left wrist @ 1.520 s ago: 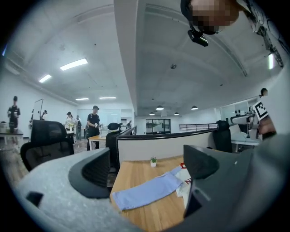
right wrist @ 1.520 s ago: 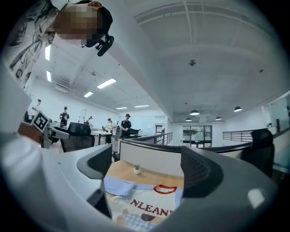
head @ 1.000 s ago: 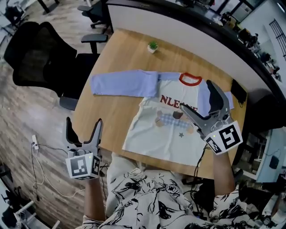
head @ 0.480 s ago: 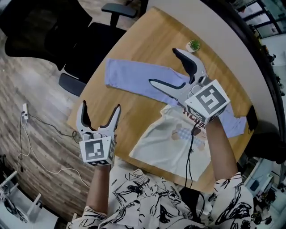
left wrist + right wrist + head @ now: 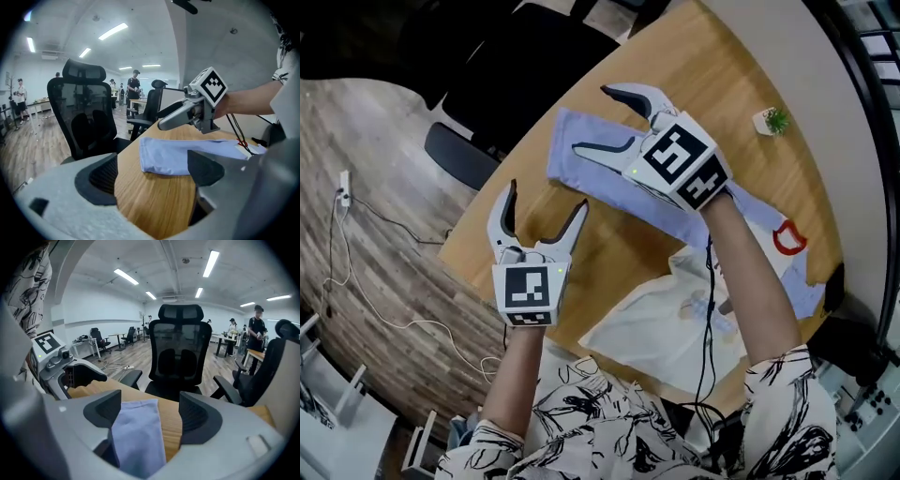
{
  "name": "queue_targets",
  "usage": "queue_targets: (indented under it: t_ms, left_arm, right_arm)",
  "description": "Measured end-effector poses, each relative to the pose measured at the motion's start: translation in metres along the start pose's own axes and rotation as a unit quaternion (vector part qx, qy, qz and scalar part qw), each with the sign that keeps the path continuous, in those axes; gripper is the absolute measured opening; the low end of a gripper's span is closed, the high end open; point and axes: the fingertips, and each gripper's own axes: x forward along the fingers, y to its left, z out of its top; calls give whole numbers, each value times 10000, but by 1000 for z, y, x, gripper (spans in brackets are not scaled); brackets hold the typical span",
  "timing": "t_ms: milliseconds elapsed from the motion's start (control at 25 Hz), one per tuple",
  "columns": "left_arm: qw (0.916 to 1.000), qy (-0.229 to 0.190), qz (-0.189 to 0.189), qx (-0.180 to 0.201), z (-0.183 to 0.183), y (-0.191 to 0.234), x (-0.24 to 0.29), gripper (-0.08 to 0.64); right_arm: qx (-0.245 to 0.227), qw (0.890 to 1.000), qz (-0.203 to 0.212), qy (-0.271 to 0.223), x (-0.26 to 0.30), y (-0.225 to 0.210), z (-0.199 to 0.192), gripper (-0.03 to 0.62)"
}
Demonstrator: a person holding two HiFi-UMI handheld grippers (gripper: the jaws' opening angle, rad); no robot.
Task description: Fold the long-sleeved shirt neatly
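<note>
Right gripper (image 5: 591,119) had swung to the eleven-o'clock sleeve (image 5: 581,173), jaws closing around it; a square cuff pinch seemed best; left gripper (image 5: 544,197) gaped empty.

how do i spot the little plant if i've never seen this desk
Find the wooden table with the long-sleeved shirt spread on it. Past the shirt's red collar, toward the far edge, stands a small potted plant: green leaves in a white pot, the only green thing there.
</note>
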Motion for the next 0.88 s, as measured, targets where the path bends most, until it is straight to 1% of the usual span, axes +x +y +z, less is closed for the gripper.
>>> queue_targets:
  t_ms: [40,80,120,160,200,240,360,440,480,560,680,760,880]
  left_arm:
    - [10000,62,-31,-14,-3,3,7,453]
    - [9999,109,-71,-27,-5,6,14,433]
    - [9998,139,-113,-43,-7,9,20,397]
    - [9997,166,-140,-65,-9,10,25,370]
    - [9996,208,-142,-93,-11,12,28,358]
    - [9995,269,-124,-117,-14,13,31,337]
    - [9989,460,-2,-79,-22,18,34,249]
    - [9981,614,72,24,-25,22,36,151]
    - [9974,719,59,62,-27,23,37,123]
    - [9952,959,-34,165,-31,21,39,120]
    - [9914,1251,-66,370,-38,18,43,114]
    - [9903,1314,-45,450,-42,17,44,105]
    - [9896,1299,-198,578,-40,11,47,40]
  right_arm:
    - [5,9999,101,112,13,-3,-4,386]
    - [34,9995,202,222,25,-7,-7,357]
    - [78,9990,293,334,35,-11,-10,314]
    - [128,9983,367,445,44,-14,-14,296]
    - [173,9974,435,555,51,-16,-17,285]
    - [216,9963,508,657,56,-17,-20,243]
    - [312,9934,690,866,68,-15,-26,202]
    - [254,9922,717,989,74,-14,-29,185]
    - [196,9916,699,1073,77,-14,-32,165]
    - [87,9903,644,1232,80,-13,-38,119]
    - [71,9904,608,1237,83,-12,-39,86]
    - [75,9909,596,1206,84,-8,-38,46]
    - [68,9911,478,1237,81,-7,-41,29]
